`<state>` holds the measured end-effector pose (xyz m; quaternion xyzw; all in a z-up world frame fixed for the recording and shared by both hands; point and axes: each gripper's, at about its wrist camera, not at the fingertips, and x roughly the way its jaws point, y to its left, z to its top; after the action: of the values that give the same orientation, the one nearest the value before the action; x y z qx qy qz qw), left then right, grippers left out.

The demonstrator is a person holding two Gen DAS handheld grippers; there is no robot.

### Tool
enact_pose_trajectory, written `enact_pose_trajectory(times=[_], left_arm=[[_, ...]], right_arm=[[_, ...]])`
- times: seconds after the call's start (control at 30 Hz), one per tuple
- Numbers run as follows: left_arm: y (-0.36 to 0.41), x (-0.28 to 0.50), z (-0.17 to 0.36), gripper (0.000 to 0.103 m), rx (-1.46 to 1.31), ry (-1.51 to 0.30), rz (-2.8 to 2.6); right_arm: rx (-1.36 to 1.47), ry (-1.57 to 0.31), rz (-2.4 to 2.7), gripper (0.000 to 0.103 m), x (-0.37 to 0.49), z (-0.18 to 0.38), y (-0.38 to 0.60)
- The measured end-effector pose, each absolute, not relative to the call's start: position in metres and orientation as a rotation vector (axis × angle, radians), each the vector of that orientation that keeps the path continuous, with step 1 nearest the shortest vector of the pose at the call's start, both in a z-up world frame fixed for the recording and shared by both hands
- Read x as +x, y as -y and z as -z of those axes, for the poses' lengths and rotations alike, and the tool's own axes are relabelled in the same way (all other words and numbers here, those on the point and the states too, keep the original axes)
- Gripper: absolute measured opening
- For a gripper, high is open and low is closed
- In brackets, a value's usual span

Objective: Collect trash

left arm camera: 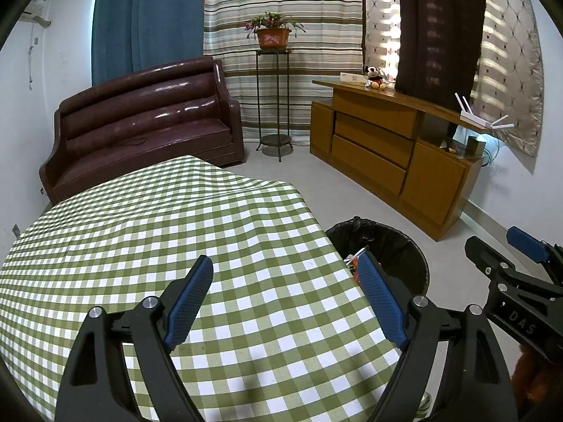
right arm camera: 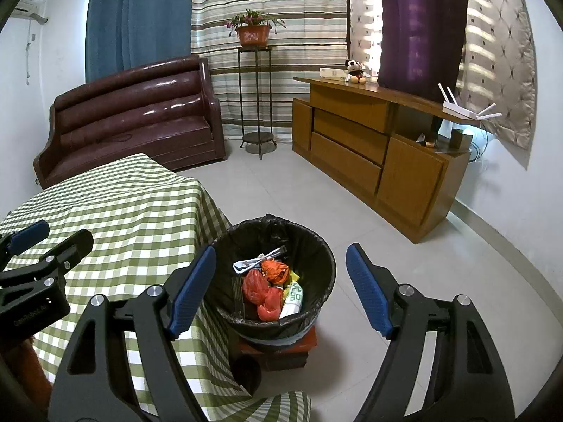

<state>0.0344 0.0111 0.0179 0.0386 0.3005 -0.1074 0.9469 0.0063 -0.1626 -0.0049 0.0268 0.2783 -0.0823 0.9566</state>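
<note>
My left gripper (left arm camera: 286,269) and my right gripper (right arm camera: 281,258) point downward side by side, jaws spread wide (nothing between either pair).

1. a table (left arm camera: 140,232) covered with a green-and-white checked cloth (right arm camera: 133,204); its top shows only the cloth, which hangs over the edge.
2. a pale tiled floor (right arm camera: 404,263) carries a small dark red-brown stand (right arm camera: 292,350) just beside the table.
3. on that stand sits a black-lined trash bin (right arm camera: 316,246) holding red, orange and white trash (right arm camera: 269,283).
</note>
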Motion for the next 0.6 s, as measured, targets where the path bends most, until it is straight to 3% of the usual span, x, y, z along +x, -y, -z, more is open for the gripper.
enact_pose_trajectory(times=[0.6], left_arm=[[-0.0049, 0.0321, -0.0209, 0.081, 0.111, -0.591, 0.215]], right_arm=[[0.054, -0.567, 0.167, 0.075, 0.0059, 0.0052, 0.1611]])
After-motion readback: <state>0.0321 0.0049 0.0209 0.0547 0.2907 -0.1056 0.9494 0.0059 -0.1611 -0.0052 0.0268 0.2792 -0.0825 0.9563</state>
